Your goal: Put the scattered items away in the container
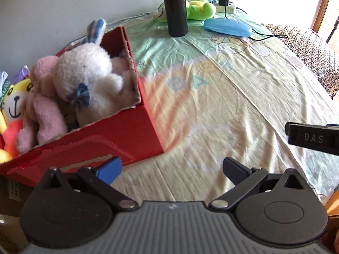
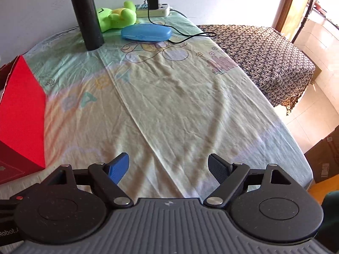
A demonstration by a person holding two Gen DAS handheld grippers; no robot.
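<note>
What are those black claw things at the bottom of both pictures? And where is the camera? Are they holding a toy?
Those claws are grabbing tools, one in each of a person's hands. Each has a small camera that looks forward along its two fingers, so you get one picture per hand.

The left gripper is open and holds nothing. Beside it stands a red box stuffed with toys: a white plush bunny, a pink plush and a yellow one.

The right gripper is open and empty too. It looks across a table under a cartoon-print cloth. At the far end are a black flask, a green plush frog, a blue glasses case and a power strip.
</note>
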